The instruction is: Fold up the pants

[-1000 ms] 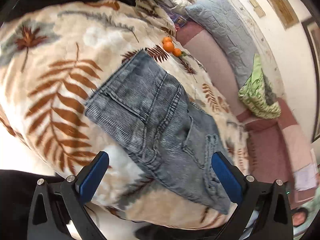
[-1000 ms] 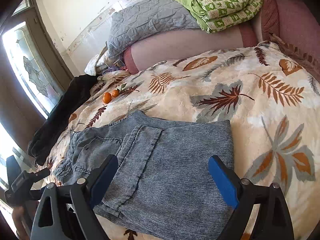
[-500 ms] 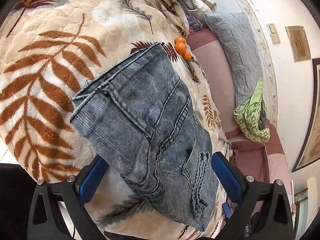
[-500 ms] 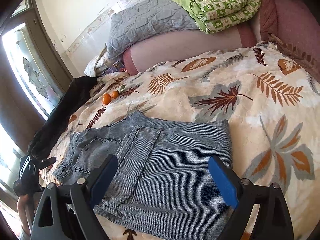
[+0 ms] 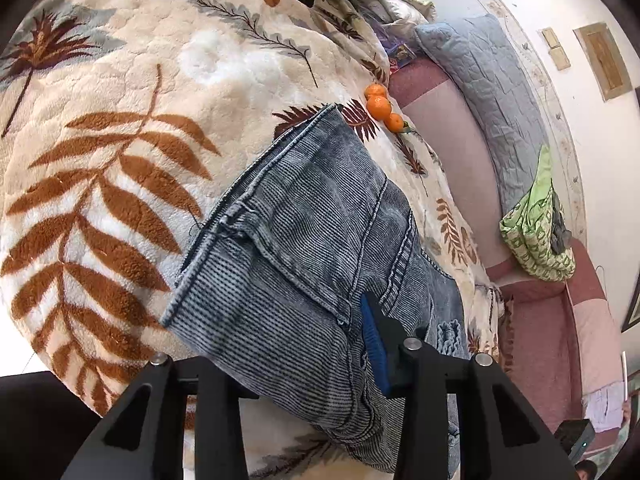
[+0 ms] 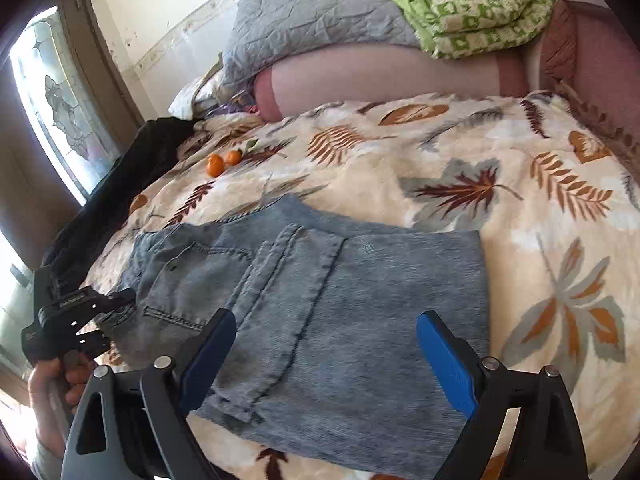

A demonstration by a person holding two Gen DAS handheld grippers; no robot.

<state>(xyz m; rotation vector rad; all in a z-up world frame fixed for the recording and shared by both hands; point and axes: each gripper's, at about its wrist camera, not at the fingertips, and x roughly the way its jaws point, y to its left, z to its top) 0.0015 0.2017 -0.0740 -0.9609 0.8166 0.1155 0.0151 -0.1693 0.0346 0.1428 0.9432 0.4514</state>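
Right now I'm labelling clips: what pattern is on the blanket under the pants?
Cream blanket with brown and grey leaf prints, clearest in the right wrist view.

We see the folded pants [image 6: 340, 304] lying on the blanket [image 6: 440, 152] that covers the bed, directly before our right tongs [image 6: 328, 364]. Behind them, toward the pillows [image 6: 320, 28], sit the oranges [image 6: 222, 162]. Our left tongs [image 5: 320, 344] sit at the pants' left end.

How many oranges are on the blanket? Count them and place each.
3. The oranges lie in a touching row near the blanket's far edge, beyond the jeans; the right wrist view shows only two.
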